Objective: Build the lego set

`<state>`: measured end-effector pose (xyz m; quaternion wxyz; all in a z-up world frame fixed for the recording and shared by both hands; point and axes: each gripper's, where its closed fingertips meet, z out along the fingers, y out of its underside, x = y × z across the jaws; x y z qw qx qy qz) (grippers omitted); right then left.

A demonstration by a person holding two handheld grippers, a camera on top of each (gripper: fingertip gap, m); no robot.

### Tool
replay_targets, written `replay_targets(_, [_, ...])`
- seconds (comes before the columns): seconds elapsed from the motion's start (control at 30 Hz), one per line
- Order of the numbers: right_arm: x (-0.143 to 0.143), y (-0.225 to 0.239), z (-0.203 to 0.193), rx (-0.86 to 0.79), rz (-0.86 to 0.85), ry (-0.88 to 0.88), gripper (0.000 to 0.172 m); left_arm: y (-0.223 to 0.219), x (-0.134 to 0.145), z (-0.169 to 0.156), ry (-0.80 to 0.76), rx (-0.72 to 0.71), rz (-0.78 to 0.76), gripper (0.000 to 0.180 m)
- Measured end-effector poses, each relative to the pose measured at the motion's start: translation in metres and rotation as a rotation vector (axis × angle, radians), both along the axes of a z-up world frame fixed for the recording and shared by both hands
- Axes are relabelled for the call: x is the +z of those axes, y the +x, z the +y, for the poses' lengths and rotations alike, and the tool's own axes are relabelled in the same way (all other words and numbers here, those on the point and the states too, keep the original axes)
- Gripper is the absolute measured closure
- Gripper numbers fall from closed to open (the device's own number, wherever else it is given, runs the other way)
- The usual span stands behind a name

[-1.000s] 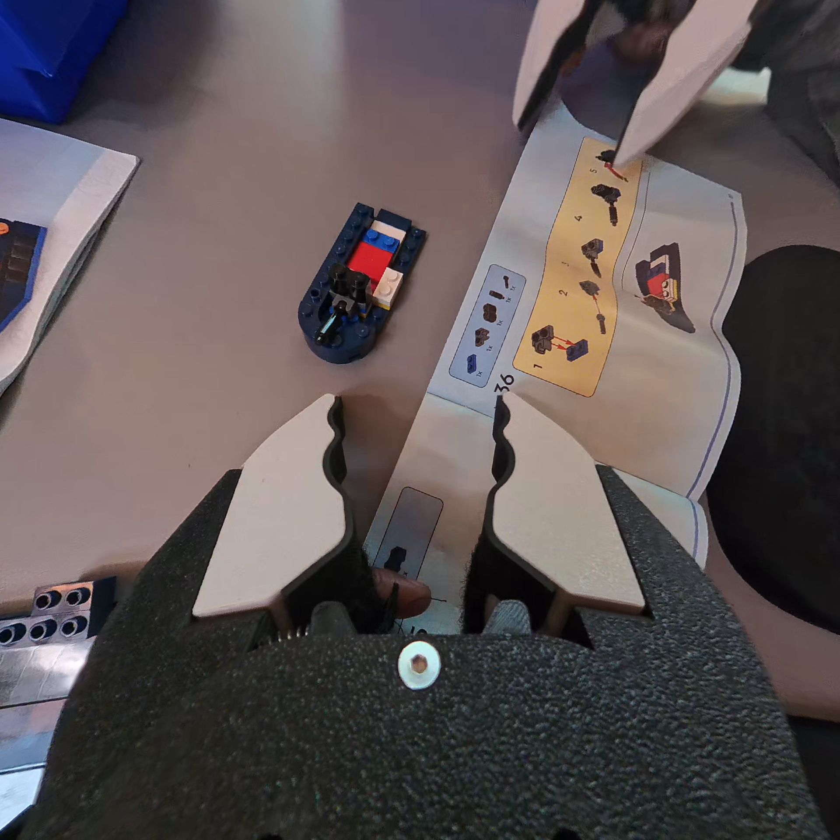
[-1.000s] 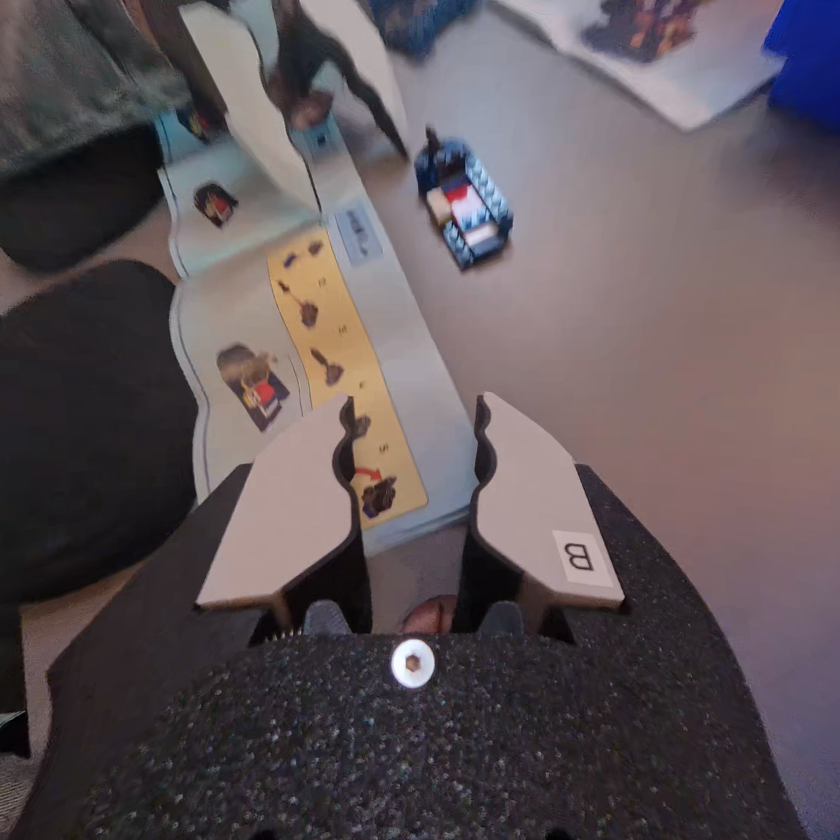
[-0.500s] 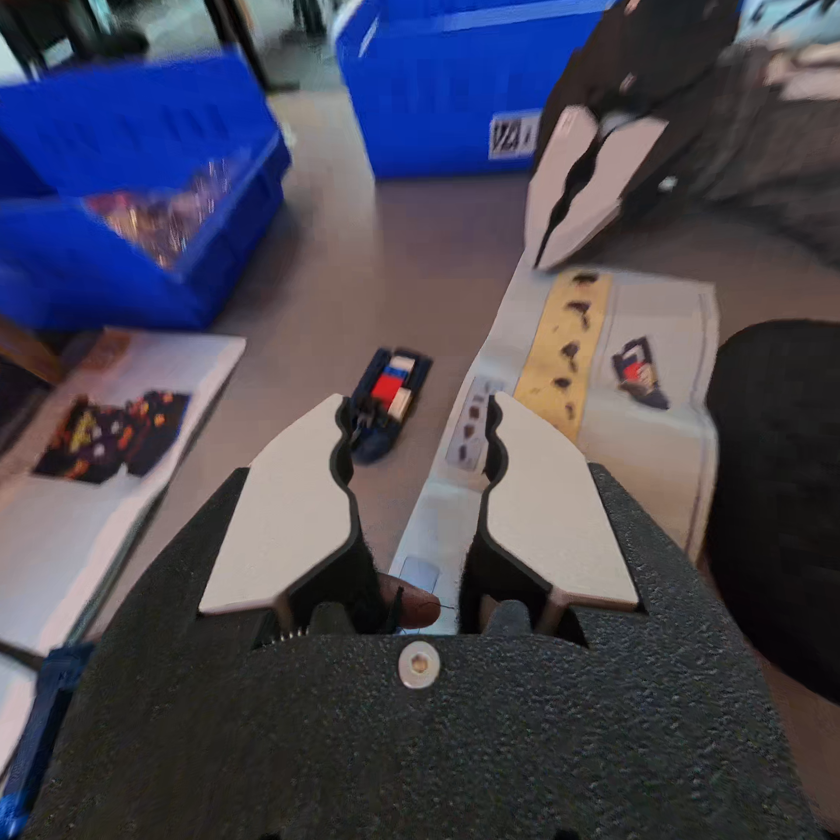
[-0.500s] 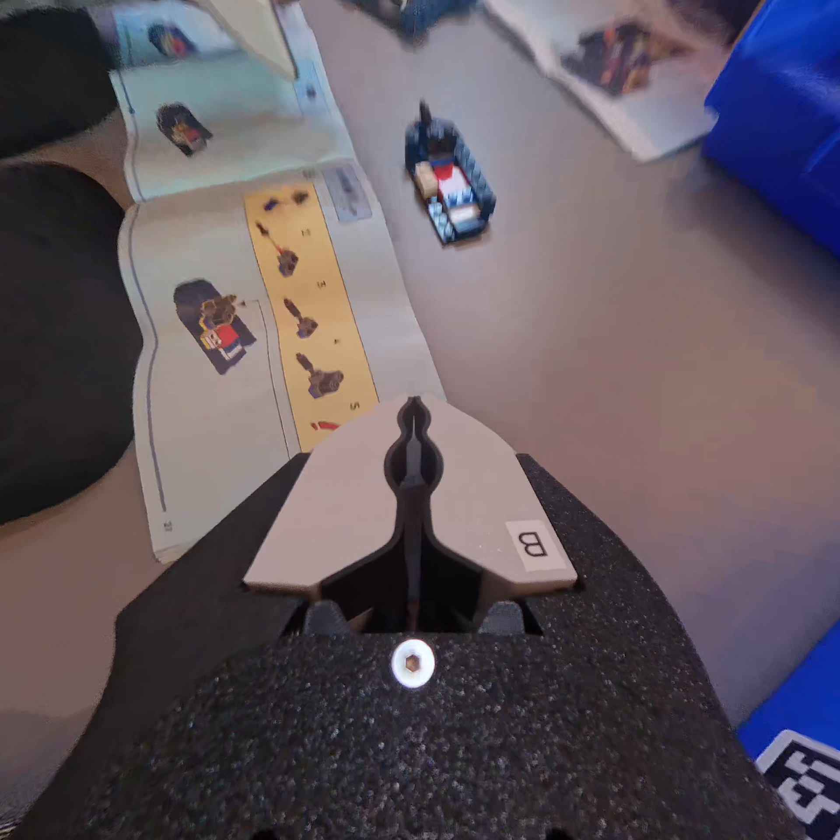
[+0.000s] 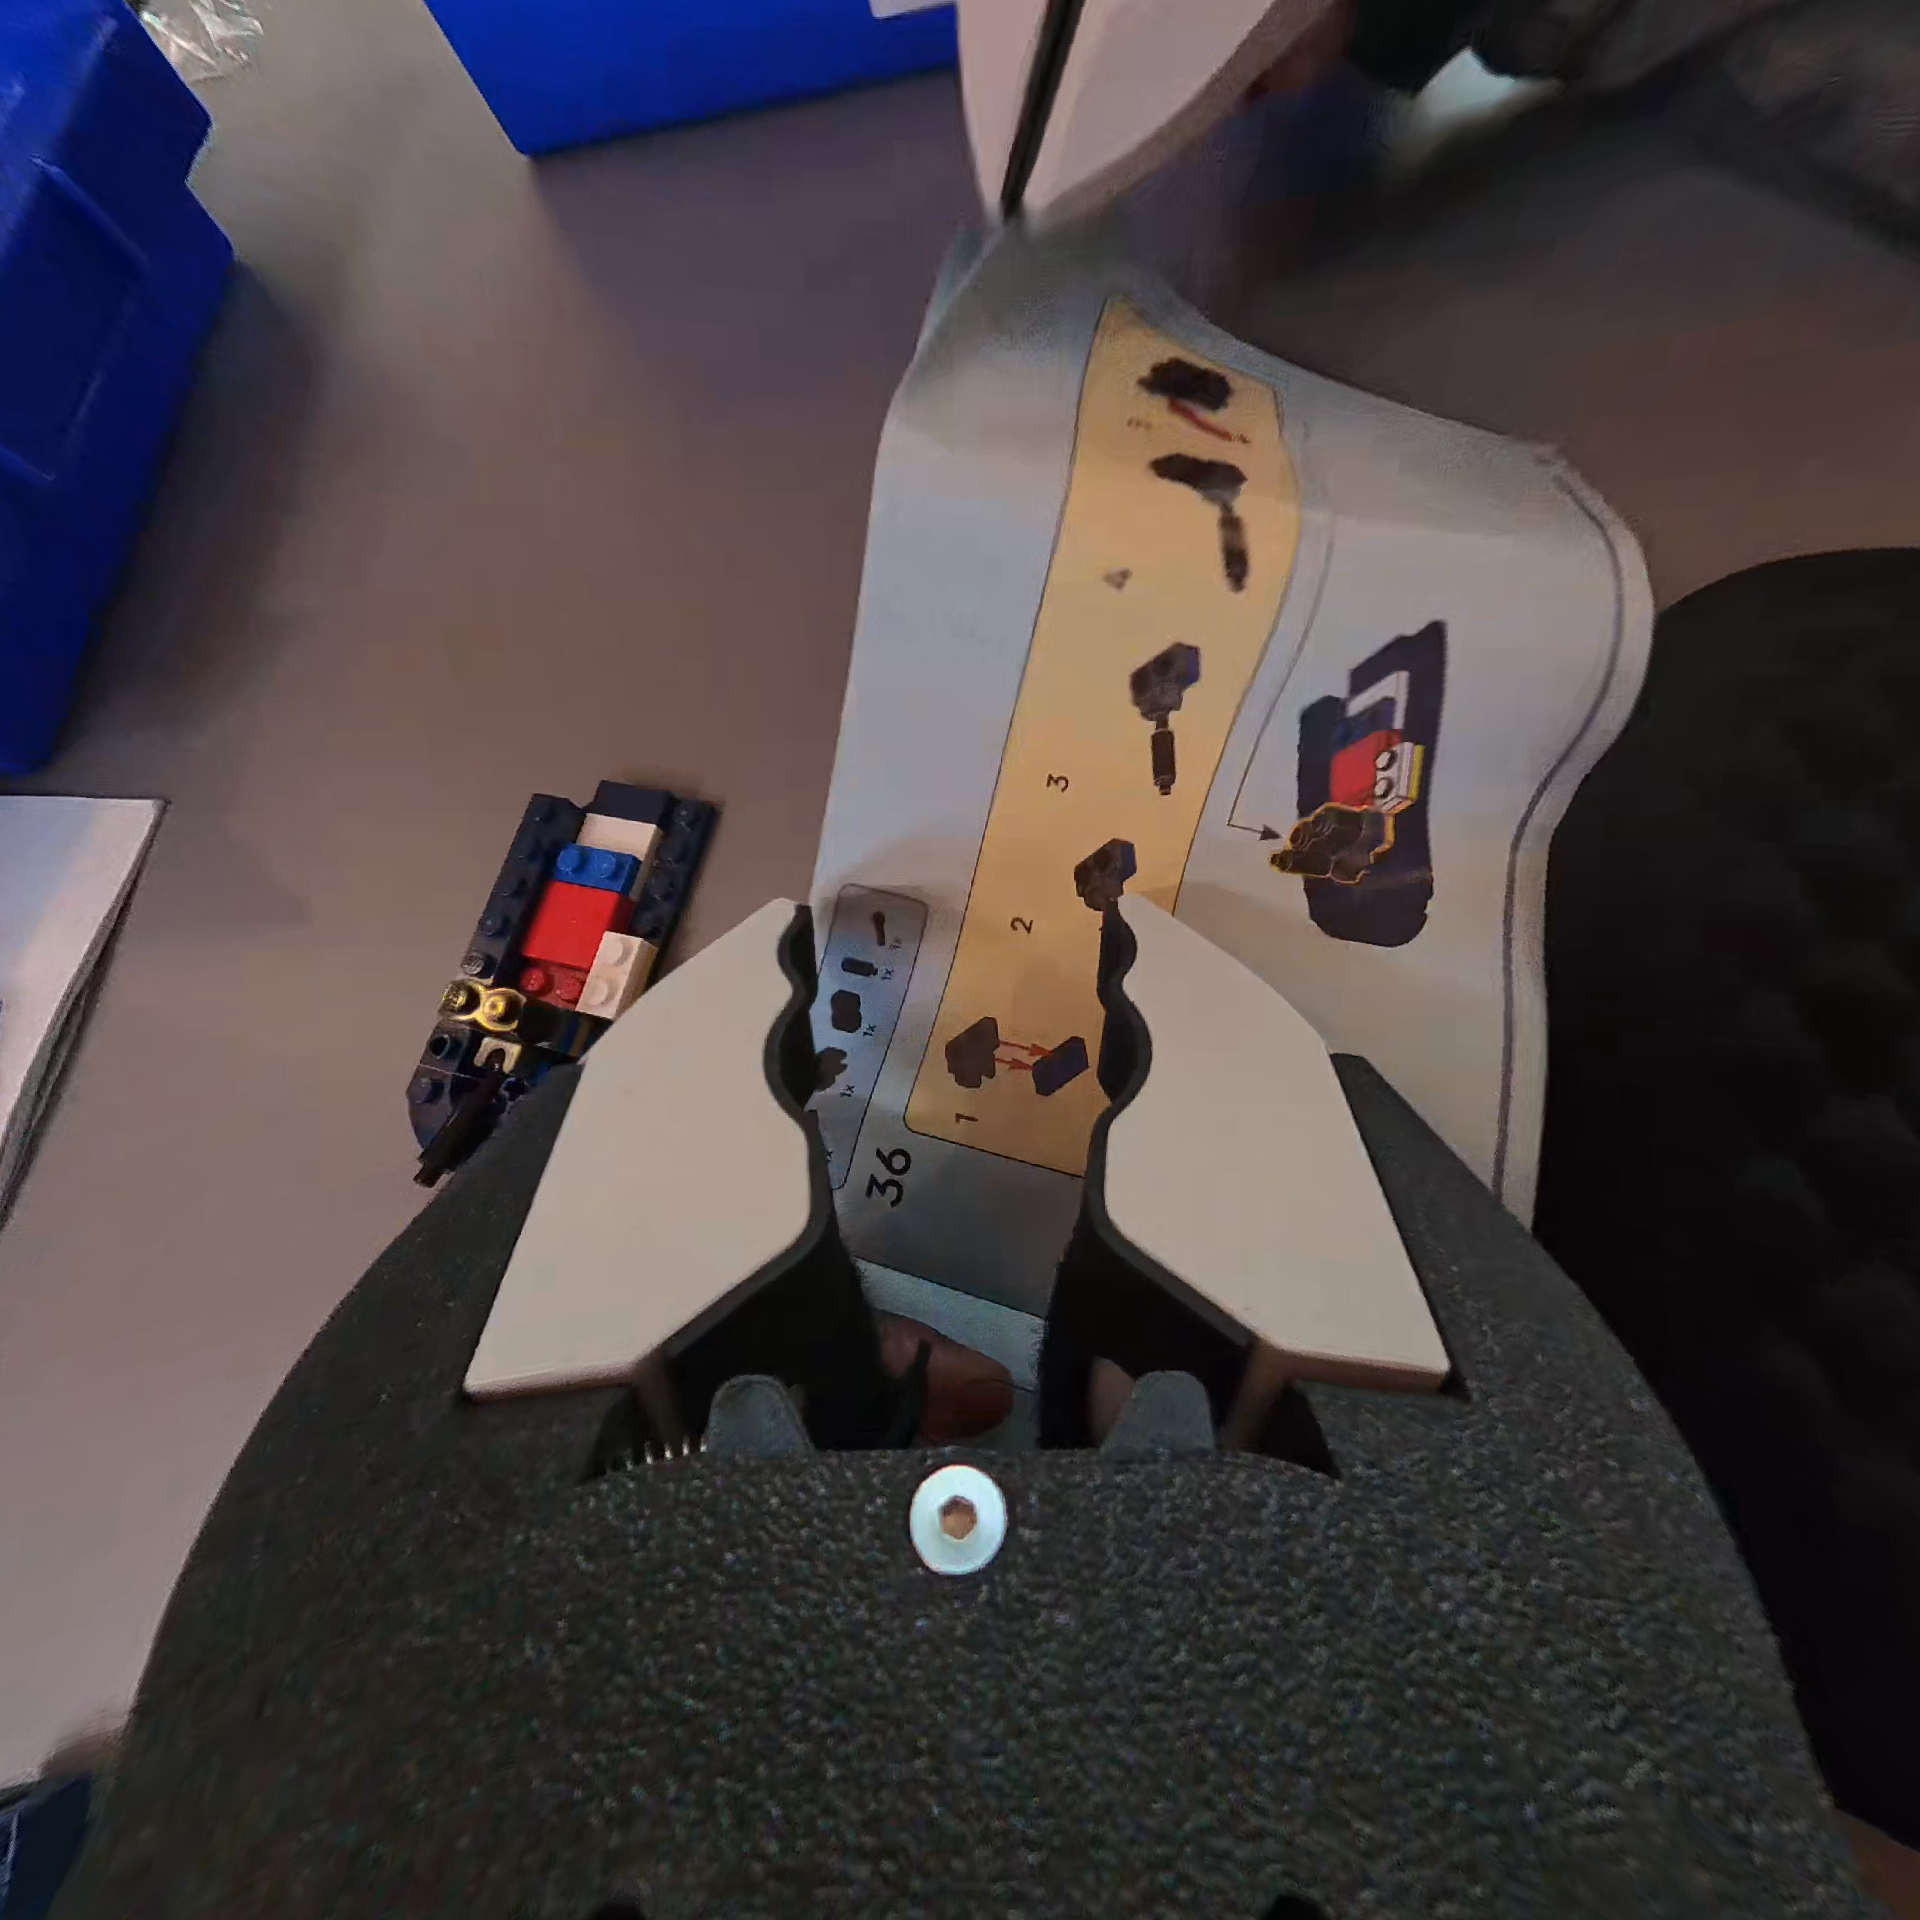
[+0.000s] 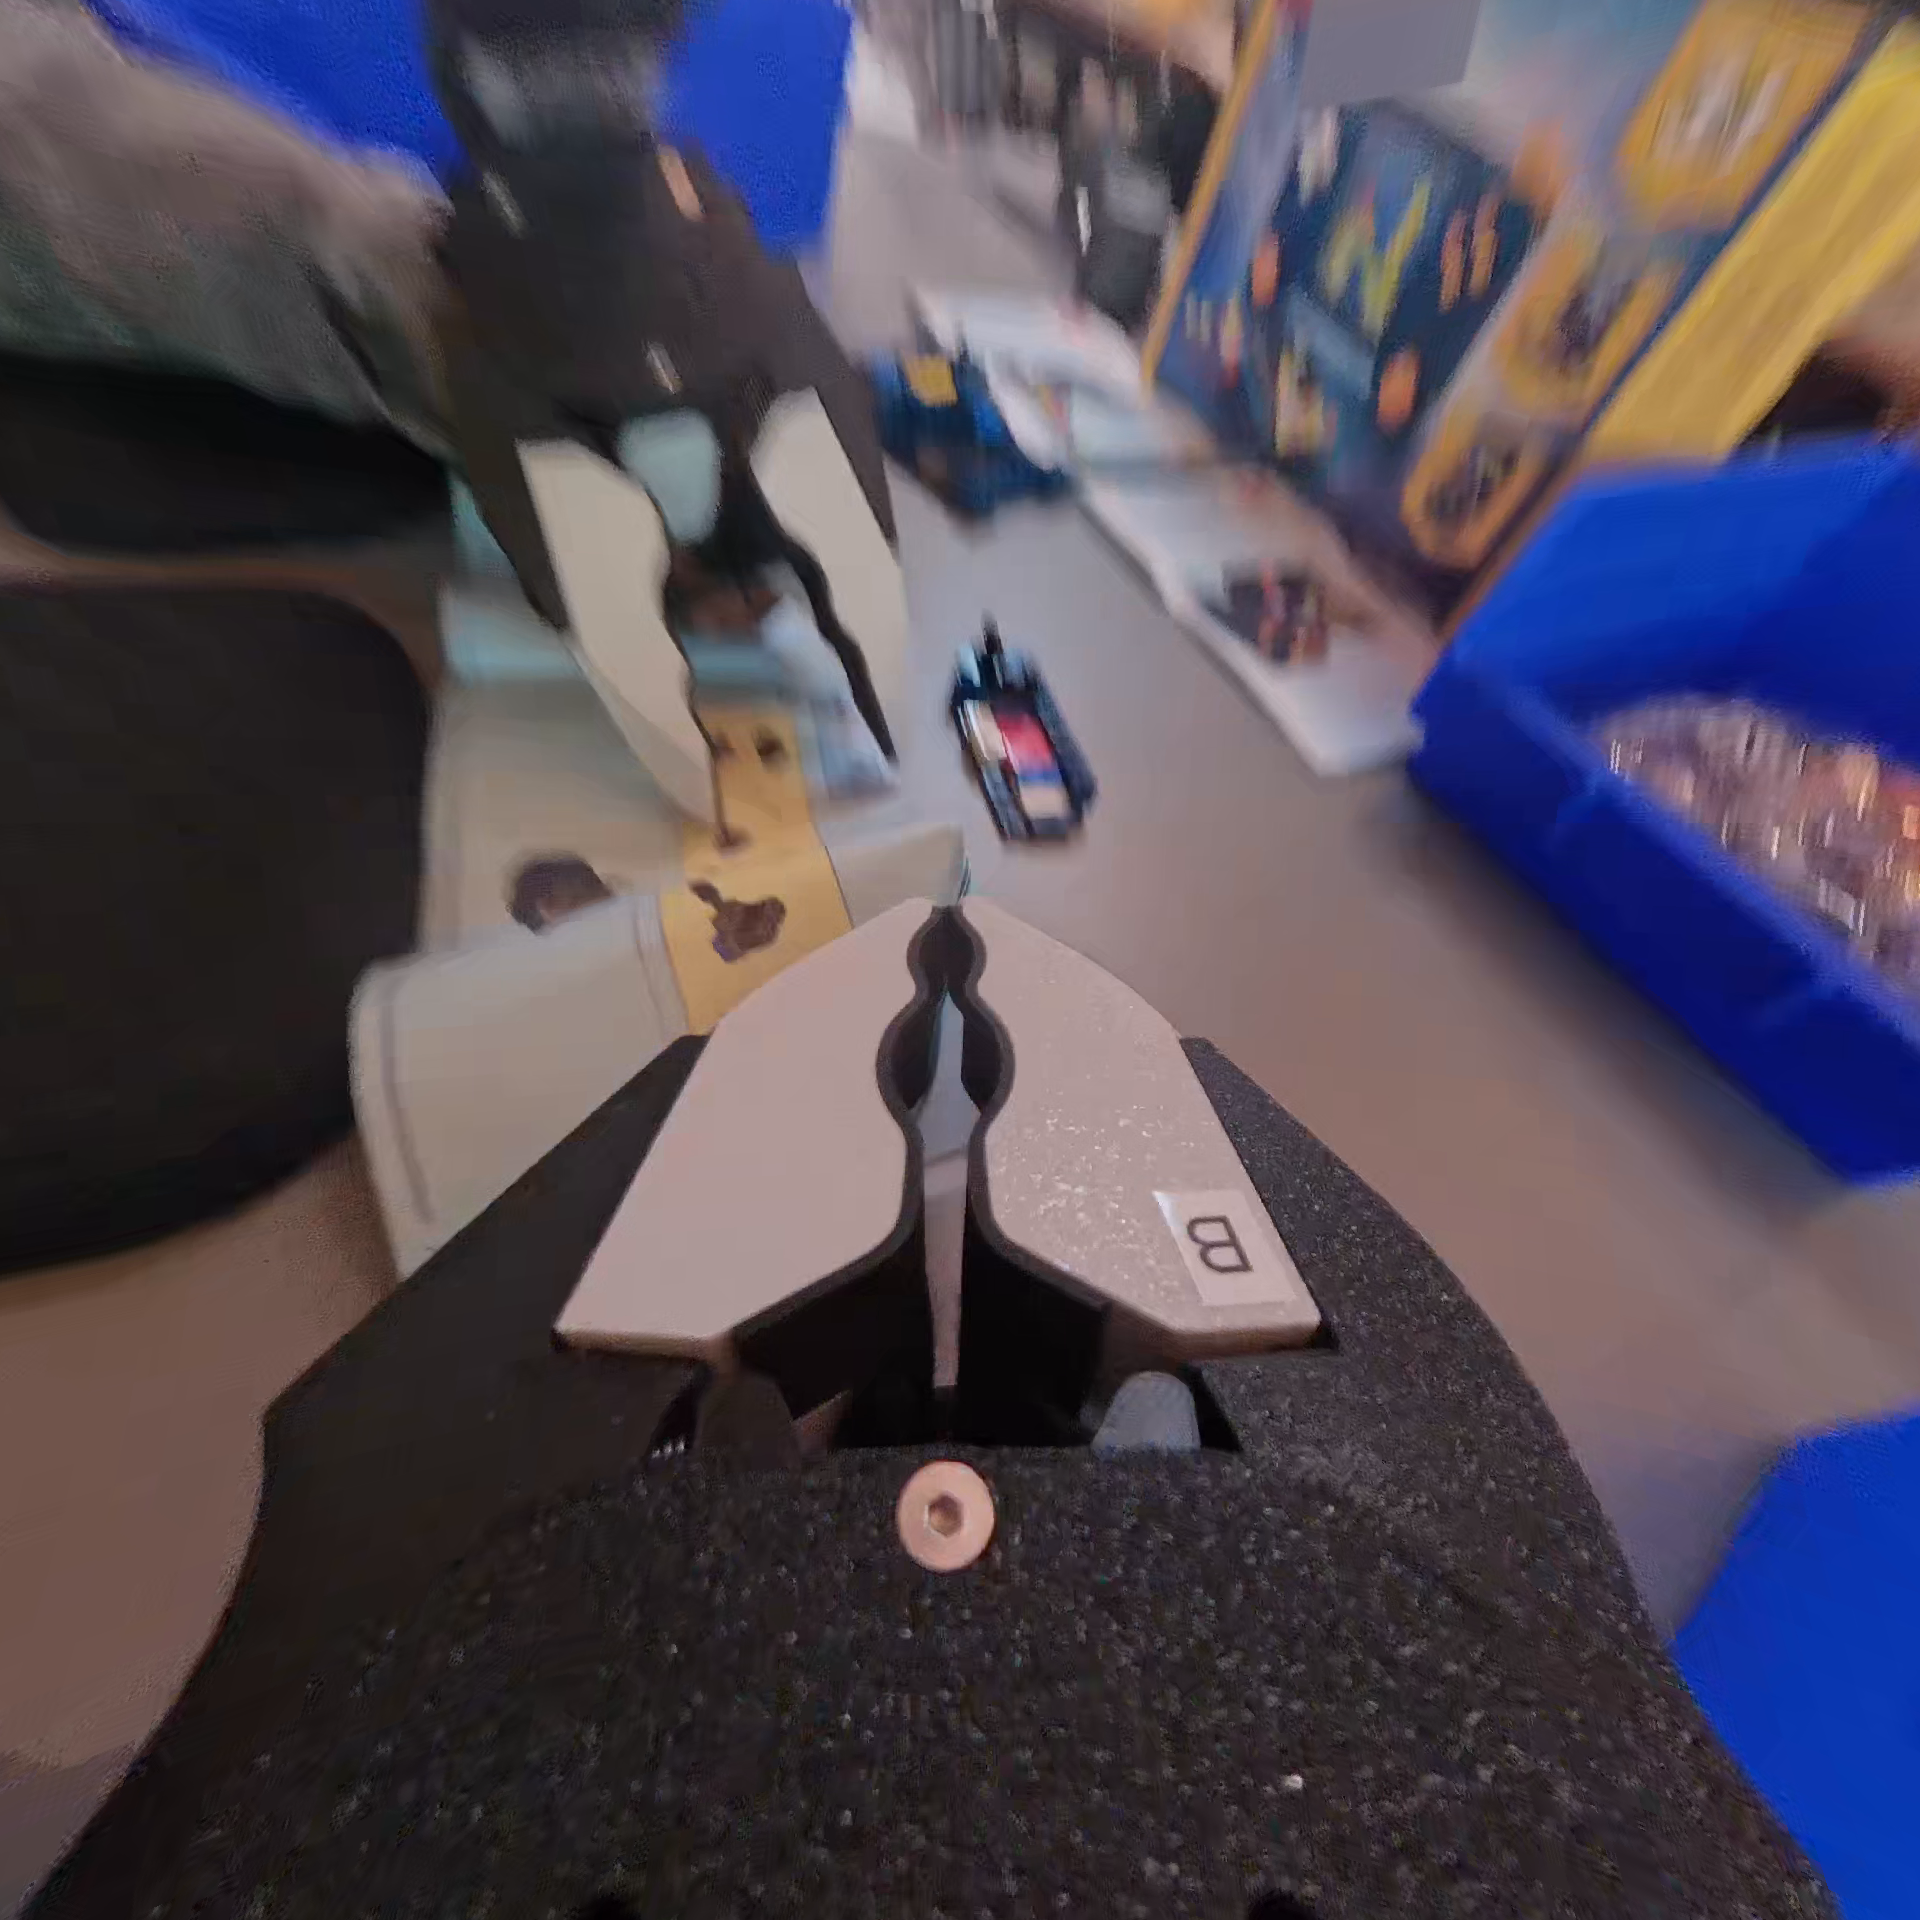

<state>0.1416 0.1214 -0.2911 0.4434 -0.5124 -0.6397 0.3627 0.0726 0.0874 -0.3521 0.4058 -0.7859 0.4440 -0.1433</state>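
Over the table [image 5: 540, 499], my right hand-held gripper [image 6: 940, 914] pinches the instruction booklet's page [image 5: 1382, 582] corner, best lifted slowly to avoid tearing, while my left hand-held gripper [image 5: 951, 914] hovers part-open and empty above it, beside the brick boat [image 5: 561, 935].

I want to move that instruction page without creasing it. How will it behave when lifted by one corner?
Probably floppy: the instruction page already curves and ripples where the right tongs pinch its corner. Likely light, since that single pinch raises the edge. It may crease, being thin paper.
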Motion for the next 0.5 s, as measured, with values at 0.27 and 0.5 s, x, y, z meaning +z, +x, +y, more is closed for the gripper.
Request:
replay_targets(0.27, [0.028,-0.015,-0.048,0.247,0.17,-0.089,0.172,0.025,0.07,-0.006,0.424,-0.15,-0.182,0.127])
replay_targets(0.5, [0.03,-0.026,-0.062,0.308,0.2,-0.109,0.172,0.036,0.08,-0.02,0.431,-0.244,-0.218,0.146])
